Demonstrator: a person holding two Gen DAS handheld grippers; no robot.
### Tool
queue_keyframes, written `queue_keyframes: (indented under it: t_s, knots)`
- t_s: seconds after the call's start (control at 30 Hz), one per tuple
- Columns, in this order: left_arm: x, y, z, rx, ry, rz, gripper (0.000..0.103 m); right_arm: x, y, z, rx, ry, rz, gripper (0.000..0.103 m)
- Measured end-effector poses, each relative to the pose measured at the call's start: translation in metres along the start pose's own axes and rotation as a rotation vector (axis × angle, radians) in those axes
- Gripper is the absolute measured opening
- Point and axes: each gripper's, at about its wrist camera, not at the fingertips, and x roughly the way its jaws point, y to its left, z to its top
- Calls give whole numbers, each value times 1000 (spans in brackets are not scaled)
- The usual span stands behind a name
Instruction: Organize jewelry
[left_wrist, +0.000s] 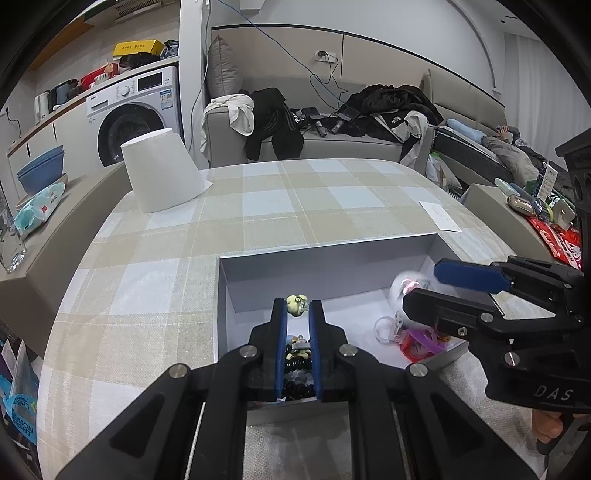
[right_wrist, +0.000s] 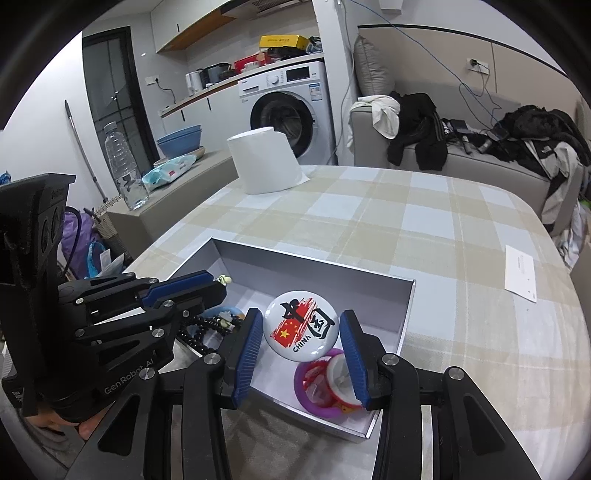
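While box (right_wrist: 314, 271) holds beads (right_wrist: 201, 332), rings (right_wrist: 321, 384) | right claw (right_wrist: 301, 347) wide around badge (right_wrist: 301, 325) | left claw (left_wrist: 298, 314) narrow

A: Checked cloth in beige and pale blue over the tabletop (right_wrist: 424, 221). White paper roll (right_wrist: 264, 166) upright near the far left corner, a loose sheet trailing from its base.

B: White slip of paper (right_wrist: 521, 273) flat near the right edge, well apart from the roll.

A: Beyond, a white washing machine (right_wrist: 288, 107) under a counter; yellow box (right_wrist: 282, 40) and red basket on top.

B: Blue basins (right_wrist: 181, 140) stacked on the low side ledge, wet-wipe pack (right_wrist: 168, 171) just beside, clear water bottle (right_wrist: 123, 170) upright nearer.

A: Grey sofa (right_wrist: 461, 162) behind, heaped with dark clothes (right_wrist: 419, 125); blue cable hanging down the wall.
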Motion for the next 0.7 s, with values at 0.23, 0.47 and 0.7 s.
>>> queue_keyframes:
  t_s: [0.23, 0.47, 0.7]
  knots:
    - [-11, -3, 2, 7, -16, -28, 21, -19, -7, 2, 37, -49, 1, 82]
    - [-37, 7, -4, -27, -61, -45, 95, -49, -15, -4, 83, -98, 13, 103]
    - [-62, 15, -22, -58, -135, -17, 102, -66, -3, -19, 31, -128, -8, 103]
